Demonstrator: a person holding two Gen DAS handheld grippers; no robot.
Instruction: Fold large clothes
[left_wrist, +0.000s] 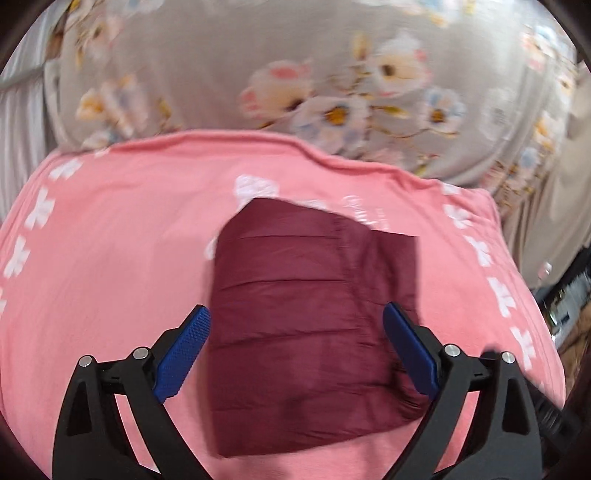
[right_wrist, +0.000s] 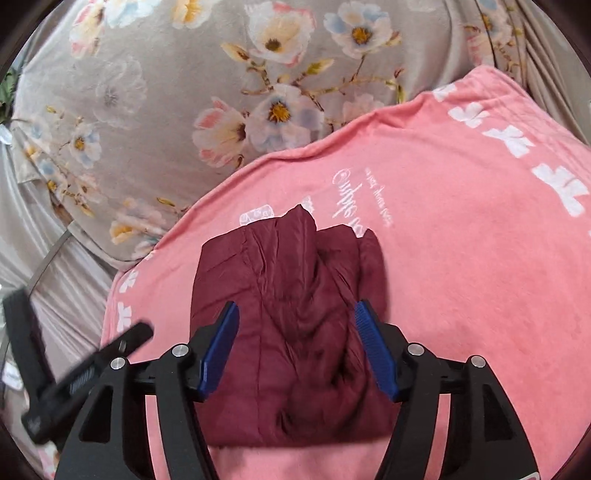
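Bedsheet: a grey floral bedsheet (right_wrist: 155, 122) fills the far side of both wrist views, bare of other things.
Pink blanket: a pink blanket (left_wrist: 110, 258) with white flower prints lies over the bedsheet; its far hem runs across the left wrist view, and one corner (right_wrist: 491, 79) shows at upper right in the right wrist view, with broad bare pink all round.
Garment: a maroon garment (left_wrist: 306, 314), folded to a compact block, lies near the blanket's middle, its edges well clear of the blanket's hems.
Left tool: the left tool (left_wrist: 295, 321) hangs above the garment, jaws spread wide, nothing gripped.
Right tool: the right tool (right_wrist: 295, 317) hangs above the same garment, jaws apart, pads (right_wrist: 375, 343) clear of the cloth.
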